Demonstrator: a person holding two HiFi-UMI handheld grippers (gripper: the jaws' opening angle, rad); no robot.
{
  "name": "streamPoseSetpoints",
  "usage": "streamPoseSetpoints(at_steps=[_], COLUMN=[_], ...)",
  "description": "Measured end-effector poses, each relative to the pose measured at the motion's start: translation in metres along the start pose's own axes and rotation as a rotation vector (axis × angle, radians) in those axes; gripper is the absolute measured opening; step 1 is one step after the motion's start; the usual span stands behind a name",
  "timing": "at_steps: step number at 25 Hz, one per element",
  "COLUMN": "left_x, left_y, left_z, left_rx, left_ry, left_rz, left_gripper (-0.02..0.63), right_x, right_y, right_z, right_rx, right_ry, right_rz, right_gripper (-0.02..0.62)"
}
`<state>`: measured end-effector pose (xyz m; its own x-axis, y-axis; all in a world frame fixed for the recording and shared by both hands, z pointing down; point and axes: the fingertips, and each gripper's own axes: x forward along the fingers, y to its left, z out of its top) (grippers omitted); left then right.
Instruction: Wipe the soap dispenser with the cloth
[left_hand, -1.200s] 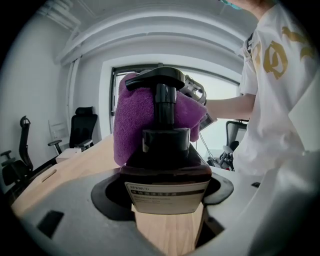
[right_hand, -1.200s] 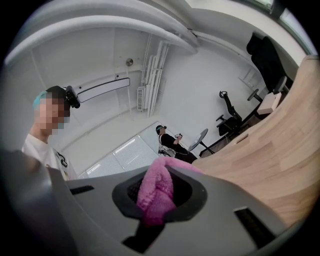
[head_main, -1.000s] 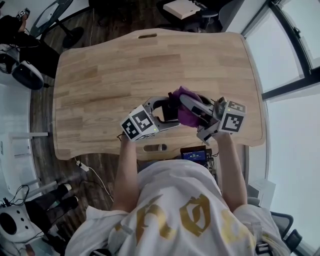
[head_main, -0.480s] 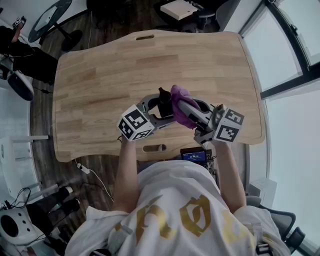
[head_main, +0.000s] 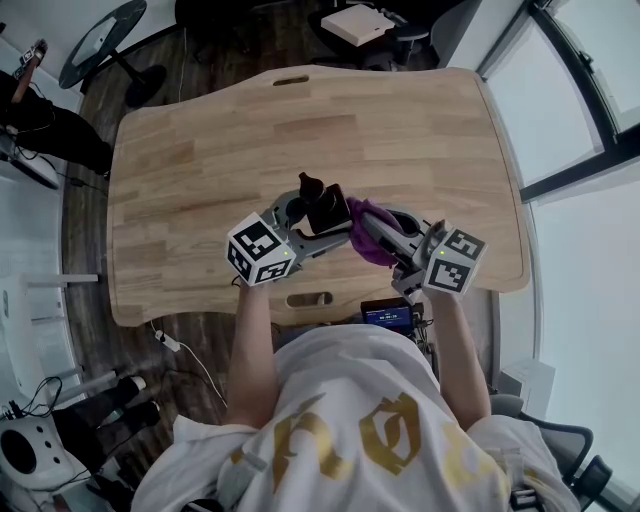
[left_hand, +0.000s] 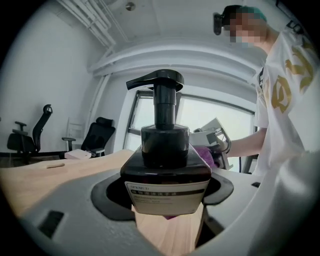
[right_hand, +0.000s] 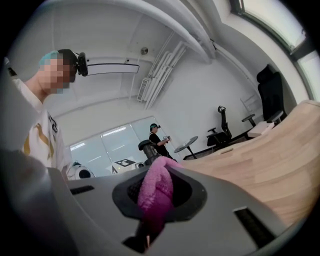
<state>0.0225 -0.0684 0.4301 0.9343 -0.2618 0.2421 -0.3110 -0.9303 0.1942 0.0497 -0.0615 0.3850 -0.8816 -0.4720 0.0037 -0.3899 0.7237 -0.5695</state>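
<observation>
Here we are over the broad light wooden table, which fills the upper half of the head view, and all the action sits just below its centre. Our left gripper is clamped on the dark squarish soap dispenser with the pale label, jaws pressing the body from either side low down, pump upright; whether the base rests on the wood we can't say. Our right gripper comes in from the lower right, closed tight on the purple fuzzy cloth, a fold bulging up between its jaws. In the head view the cloth lies just beside the bottle's right face, close enough to touch, though we can't confirm contact. We judge the bottle stiff, smooth and likely slippery, with some weight if full, so the wide flat sides are the right hold, never the narrow black pump head, which could press down or twist. The cloth is soft and limp, so we'd keep it bunched and press it against the wall.
</observation>
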Motion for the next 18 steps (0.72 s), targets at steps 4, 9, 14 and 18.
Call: streamPoseSetpoints(at_steps=[4, 9, 14, 18], left_x=[0.002, 0.001, 0.001, -0.002], left_y=[-0.003, -0.01, -0.019, -0.026], left_z=[0.007, 0.019, 0.038, 0.049], left_rx=[0.007, -0.022, 0.005, -0.005], left_ry=[-0.016, -0.095, -0.142, -0.194], left_rz=[-0.01, -0.035, -0.062, -0.094], left_gripper=[0.353, 0.353, 0.353, 0.353], right_x=[0.0, -0.006, -0.008, -0.005], right_y=[-0.003, -0.017, -0.04, -0.052], right_z=[0.004, 0.018, 0.026, 0.027], right_rx=[0.087, 0.211, 0.357, 0.441], right_ry=[-0.091, -0.24, -0.377, -0.44], right_rz=[0.007, -0.039, -0.08, -0.099], right_gripper=[0.025, 0.025, 0.025, 0.025])
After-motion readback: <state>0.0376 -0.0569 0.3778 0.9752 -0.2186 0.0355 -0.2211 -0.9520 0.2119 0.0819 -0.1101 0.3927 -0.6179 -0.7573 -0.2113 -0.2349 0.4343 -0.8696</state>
